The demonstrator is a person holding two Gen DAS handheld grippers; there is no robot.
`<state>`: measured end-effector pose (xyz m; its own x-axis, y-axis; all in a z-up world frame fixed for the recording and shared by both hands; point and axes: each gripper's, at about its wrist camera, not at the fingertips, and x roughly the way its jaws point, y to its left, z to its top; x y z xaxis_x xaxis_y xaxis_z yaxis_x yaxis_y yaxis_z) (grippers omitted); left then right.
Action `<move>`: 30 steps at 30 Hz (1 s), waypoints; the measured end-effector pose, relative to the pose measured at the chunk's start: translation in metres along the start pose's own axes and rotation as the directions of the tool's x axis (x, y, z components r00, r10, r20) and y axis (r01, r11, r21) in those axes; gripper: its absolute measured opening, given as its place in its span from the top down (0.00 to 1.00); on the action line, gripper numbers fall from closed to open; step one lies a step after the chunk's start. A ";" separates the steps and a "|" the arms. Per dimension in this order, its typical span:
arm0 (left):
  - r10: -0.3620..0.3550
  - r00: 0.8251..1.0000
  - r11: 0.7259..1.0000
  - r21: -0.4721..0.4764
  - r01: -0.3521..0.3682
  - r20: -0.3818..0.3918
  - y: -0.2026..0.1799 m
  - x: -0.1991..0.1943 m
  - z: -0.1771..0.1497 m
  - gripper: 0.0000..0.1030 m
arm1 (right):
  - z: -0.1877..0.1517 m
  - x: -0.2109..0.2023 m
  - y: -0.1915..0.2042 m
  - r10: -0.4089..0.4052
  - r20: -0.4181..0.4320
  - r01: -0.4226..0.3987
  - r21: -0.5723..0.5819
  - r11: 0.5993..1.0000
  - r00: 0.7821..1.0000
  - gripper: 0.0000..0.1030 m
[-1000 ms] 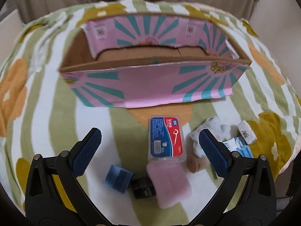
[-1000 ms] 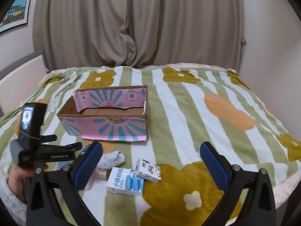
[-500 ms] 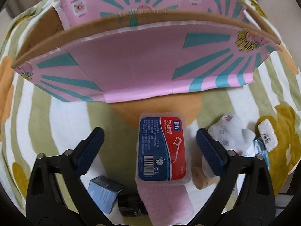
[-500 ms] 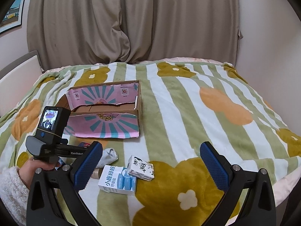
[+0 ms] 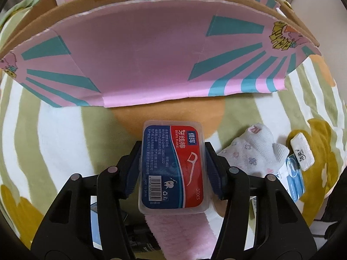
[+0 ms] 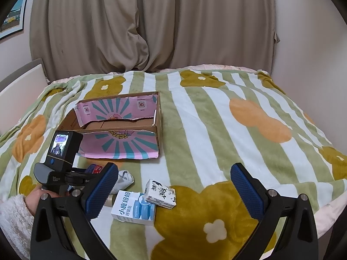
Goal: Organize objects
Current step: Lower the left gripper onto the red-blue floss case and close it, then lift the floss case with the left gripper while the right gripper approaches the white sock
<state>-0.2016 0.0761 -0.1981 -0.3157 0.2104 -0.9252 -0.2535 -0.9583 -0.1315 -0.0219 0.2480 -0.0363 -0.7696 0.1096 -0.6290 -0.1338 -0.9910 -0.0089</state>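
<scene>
Left hand-held gripper (image 5: 172, 168): low, pointing forward, blue pads (image 5: 132, 169) pressed against both long sides of dental floss box (image 5: 173, 169). Person's left hand (image 6: 38, 197) grips its handle, fuzzy white sleeve at wrist. Right hand-held gripper (image 6: 174, 191): raised, jaws spread wide, nothing between pads.

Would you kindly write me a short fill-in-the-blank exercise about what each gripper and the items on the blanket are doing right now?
1. The left gripper is shut on the dental ____ box.
2. The right gripper is ____ and holds nothing.
3. The small tissue pack leans on the white and ____ carton.
4. The pink cardboard box stands on the striped ____.

Missing words: floss; open; blue; blanket
</scene>
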 end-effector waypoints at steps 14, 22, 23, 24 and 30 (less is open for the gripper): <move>-0.014 0.986 1.000 -0.020 0.017 0.168 0.001 -0.065 -0.004 0.50 | -0.001 -0.004 0.001 0.007 0.002 -0.007 0.005 1.000 1.000 0.00; 0.009 0.908 0.999 -0.043 0.010 0.419 0.006 -0.169 -0.030 0.50 | -0.002 -0.016 0.010 0.022 0.021 -0.022 -0.002 1.000 1.000 0.00; 0.016 0.892 0.999 -0.048 0.006 0.451 0.005 -0.183 -0.036 0.50 | -0.002 -0.017 0.011 0.024 0.024 -0.024 -0.003 1.000 0.999 0.00; 0.022 0.875 0.999 -0.053 0.004 0.483 0.006 -0.198 -0.042 0.50 | -0.002 -0.018 0.012 0.028 0.027 -0.028 -0.004 1.000 0.999 0.00; 0.090 0.769 0.994 -0.106 -0.029 0.633 0.013 -0.280 -0.084 0.50 | -0.003 -0.028 0.020 0.051 0.046 -0.051 -0.014 0.999 0.998 0.00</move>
<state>-0.0393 -0.0113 0.0288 -0.8441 0.1978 -0.4984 -0.1456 -0.9791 -0.1419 -0.0014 0.2246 -0.0207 -0.8031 0.0618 -0.5926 -0.0856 -0.9963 0.0121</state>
